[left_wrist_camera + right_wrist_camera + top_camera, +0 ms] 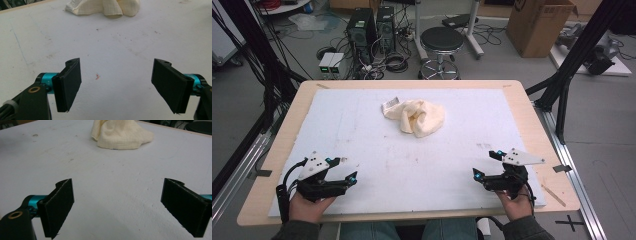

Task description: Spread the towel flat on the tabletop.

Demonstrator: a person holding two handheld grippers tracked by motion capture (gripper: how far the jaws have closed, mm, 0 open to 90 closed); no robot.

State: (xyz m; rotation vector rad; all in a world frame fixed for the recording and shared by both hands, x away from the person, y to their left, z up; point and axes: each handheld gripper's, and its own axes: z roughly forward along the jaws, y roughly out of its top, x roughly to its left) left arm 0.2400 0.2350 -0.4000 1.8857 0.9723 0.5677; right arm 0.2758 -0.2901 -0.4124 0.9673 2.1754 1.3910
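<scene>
We see a light wooden table with rounded corners, and on it a large white rectangular mat that covers almost the whole top; the mat is scuffed and carries faint marks, among them a small red fleck on the surface between the left gripper's jaws. Taking the mat's middle as the centre of a clock in the high view, a crumpled cream-yellow cloth with a waffle weave lies at about twelve o'clock, well apart from both grippers. At its upper left edge sits a small white ribbed tag or hem; we cannot tell which.

At about eight o'clock a hand holds the left black two-jaw gripper, with teal fittings and a grey three-cornered plate on top. At about four o'clock the other hand holds the right black two-jaw gripper, built the same way. Both point inward and toward the cloth.

In the left gripper view its jaws stand wide apart with nothing between them but bare mat, and the cloth lies far ahead at twelve o'clock. In the right gripper view the jaws are likewise spread wide and grip nothing, with the cloth ahead near twelve o'clock.

Beyond the table, on the grey floor, stand a round black stool, two dark computer towers among cables, and a brown cardboard box.
</scene>
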